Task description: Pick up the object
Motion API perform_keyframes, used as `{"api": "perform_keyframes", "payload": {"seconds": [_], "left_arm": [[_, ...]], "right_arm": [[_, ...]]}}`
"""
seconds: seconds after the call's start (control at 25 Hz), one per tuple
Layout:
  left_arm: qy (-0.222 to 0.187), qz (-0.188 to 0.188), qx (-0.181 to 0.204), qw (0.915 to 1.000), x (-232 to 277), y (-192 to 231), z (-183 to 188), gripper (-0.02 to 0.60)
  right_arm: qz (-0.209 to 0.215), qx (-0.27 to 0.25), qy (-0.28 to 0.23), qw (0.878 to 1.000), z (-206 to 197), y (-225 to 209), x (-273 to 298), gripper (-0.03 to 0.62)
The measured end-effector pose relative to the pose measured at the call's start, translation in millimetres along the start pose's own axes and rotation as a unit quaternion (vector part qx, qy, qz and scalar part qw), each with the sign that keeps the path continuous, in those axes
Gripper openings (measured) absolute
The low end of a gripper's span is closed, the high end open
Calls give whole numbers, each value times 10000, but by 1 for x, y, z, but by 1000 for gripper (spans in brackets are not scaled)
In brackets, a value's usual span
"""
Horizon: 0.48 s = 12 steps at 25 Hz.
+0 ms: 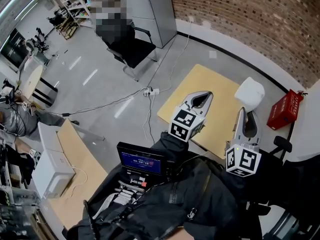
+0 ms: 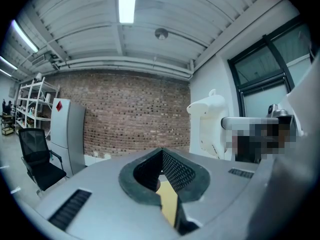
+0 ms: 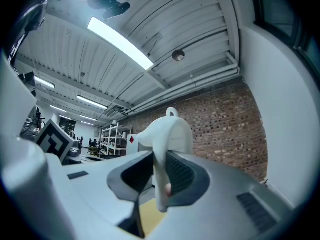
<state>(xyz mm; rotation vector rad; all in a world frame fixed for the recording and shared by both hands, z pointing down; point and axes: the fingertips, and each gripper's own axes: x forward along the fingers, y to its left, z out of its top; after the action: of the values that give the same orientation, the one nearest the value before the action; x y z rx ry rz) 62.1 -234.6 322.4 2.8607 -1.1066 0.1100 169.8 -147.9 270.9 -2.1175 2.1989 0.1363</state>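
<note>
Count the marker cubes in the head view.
2: one cube on the left hand-held gripper, the other on the right hand-held gripper. None looks hidden.

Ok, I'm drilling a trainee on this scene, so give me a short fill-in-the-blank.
1. The right tongs grip a ___ object.
2. The left tongs hold ___.
3. The wall beyond the table is made of ___.
Missing words: white; nothing; brick.

A small yellow table [image 1: 200, 91] stands on the grey floor [image 1: 95, 79]. A white power strip [image 1: 150, 91] and thin cables [image 1: 148, 120] lie on the floor beside it. A red crate [image 1: 285, 110] sits on the floor too.
</note>
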Motion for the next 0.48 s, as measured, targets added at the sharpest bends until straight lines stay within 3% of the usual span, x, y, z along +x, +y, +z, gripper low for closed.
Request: {"api": "perform_keyframes", "payload": {"seconds": [0.48], "left_arm": [[9,29,3,10000,-3,1,-1,-2]], "right_arm": [[38,-6,26,10000,-3,3,-1,86]]}}
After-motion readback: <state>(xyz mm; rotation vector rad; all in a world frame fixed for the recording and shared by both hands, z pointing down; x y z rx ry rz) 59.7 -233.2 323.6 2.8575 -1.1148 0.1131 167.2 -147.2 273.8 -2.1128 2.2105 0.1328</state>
